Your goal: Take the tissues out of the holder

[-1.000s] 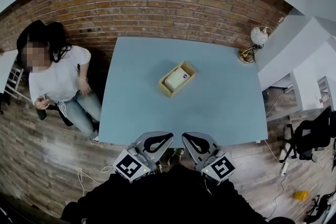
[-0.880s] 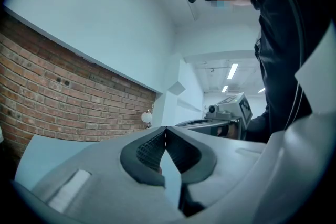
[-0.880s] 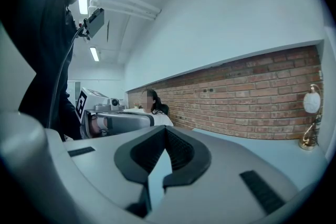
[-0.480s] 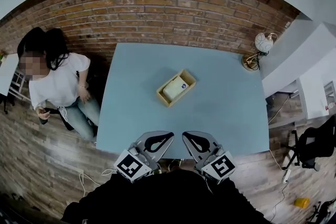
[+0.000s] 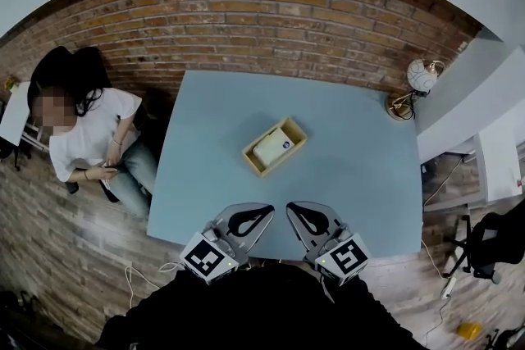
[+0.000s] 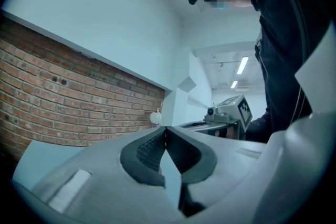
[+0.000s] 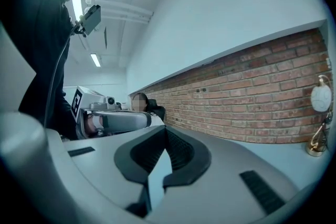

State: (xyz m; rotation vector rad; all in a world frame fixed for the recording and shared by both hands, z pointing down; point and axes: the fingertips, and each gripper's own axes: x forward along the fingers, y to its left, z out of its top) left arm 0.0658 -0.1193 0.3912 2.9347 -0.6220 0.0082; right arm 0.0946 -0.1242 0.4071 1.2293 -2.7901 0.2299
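A yellow wooden holder [image 5: 275, 146] sits near the middle of the light blue table [image 5: 361, 168], with a white pack of tissues [image 5: 274, 147] lying inside it. My left gripper [image 5: 265, 211] and right gripper [image 5: 292, 209] hang side by side over the table's near edge, well short of the holder. Both are shut with nothing between their jaws. In the left gripper view the left gripper [image 6: 166, 128] has its tips touching. In the right gripper view the right gripper [image 7: 165, 128] does too. The holder shows in neither gripper view.
A brick wall [image 5: 271, 20] runs behind the table. A person [image 5: 86, 135] in a white shirt sits at the table's left side. A globe lamp on a brass stand [image 5: 414, 86] is at the far right corner. Wooden floor surrounds the table.
The view has shifted forward: the table and holder sit lower and nearer in the picture. Both grippers have come over the table's near edge, still shut. The seated person has lowered their hands.
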